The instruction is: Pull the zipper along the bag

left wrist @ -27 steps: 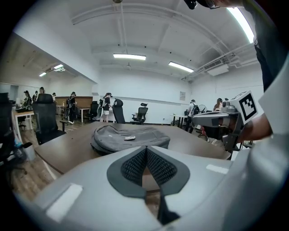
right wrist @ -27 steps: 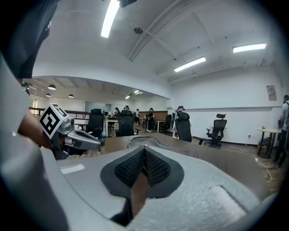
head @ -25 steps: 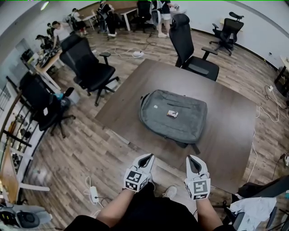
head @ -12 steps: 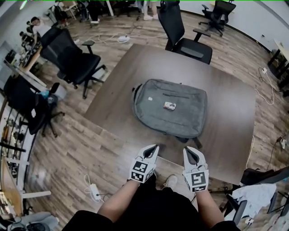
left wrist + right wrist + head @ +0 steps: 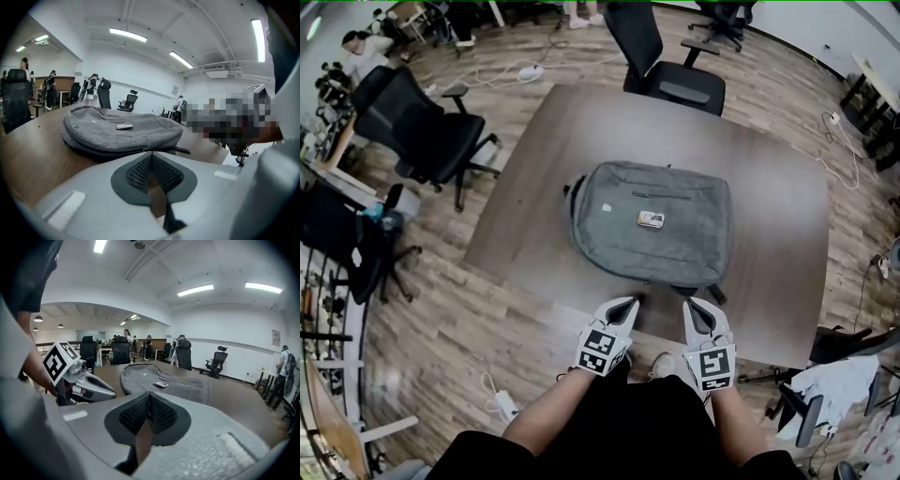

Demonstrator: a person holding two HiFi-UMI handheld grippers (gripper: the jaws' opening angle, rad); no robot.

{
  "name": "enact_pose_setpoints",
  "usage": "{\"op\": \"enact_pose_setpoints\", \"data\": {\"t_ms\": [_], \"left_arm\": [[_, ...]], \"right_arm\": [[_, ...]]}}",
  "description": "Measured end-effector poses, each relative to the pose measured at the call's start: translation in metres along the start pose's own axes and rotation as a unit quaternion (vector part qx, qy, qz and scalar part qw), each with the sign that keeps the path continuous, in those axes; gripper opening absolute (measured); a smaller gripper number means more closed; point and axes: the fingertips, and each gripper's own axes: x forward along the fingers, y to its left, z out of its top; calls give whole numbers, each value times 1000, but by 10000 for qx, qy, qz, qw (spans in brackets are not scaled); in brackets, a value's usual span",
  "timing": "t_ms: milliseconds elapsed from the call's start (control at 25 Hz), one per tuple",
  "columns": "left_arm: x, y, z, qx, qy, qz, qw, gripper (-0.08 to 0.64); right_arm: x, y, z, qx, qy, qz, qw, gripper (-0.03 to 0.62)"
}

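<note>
Bag, grey, lies flat near the centre of the brown surface. A small flat item rests on its top panel. Zipper runs along the bag's near side edge. Left tool and right tool are held side by side over the near part of the surface, close to the bag but not touching it. Both have their jaws pressed together with nothing between. A black office chair stands at the far side.
</note>
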Motion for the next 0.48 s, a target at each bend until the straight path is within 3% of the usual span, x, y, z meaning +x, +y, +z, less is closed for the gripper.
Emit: {"op": "enact_pose_setpoints", "data": {"t_ms": [240, 480], "left_arm": [[11, 7, -10, -35, 209, -227, 9995, 17], [25, 12, -20, 31, 465, -19, 9989, 38]], "right_arm": [[8, 5, -7, 5, 189, -132, 9997, 2], [19, 2, -11, 58, 240, 94, 9997, 2]]}}
